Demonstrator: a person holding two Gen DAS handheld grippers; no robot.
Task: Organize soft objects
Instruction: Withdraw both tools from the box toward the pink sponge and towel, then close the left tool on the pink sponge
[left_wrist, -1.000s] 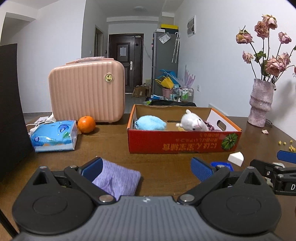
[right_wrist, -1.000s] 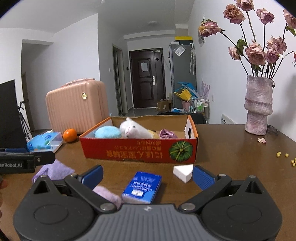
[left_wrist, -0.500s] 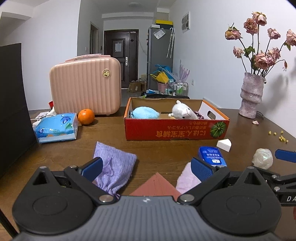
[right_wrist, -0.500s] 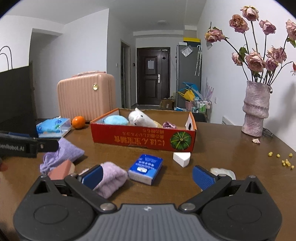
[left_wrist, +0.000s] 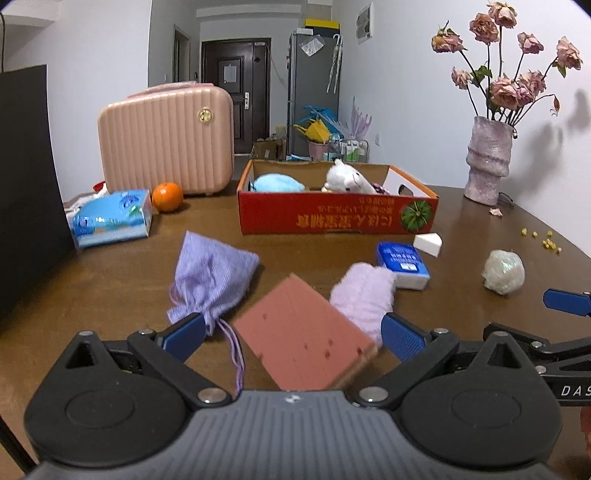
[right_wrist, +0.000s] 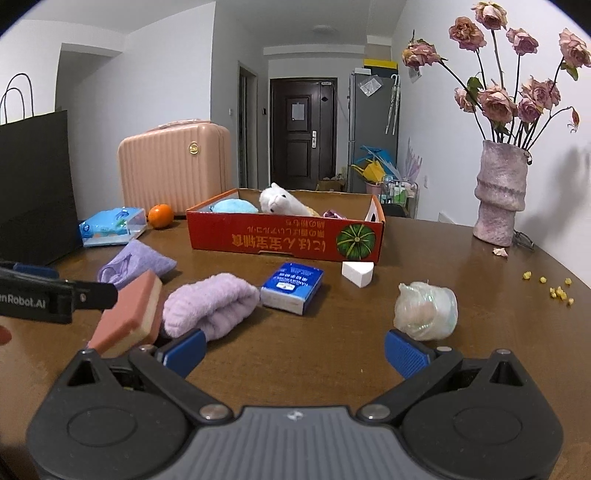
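Tabletop with red box as landmark. Both hand-held grippers, left and right, are level, jaws spread, empty. Nearer than the box: lilac pouch, pink sponge, fluffy purple cloth.

I note the red cardboard box standing open, holding a blue plush, a white alpaca toy lying tilted, and a pink-purple item at its right end. In front of the box lie a lilac drawstring pouch, a pink sponge, a rolled lilac towel and a white wedge sponge.
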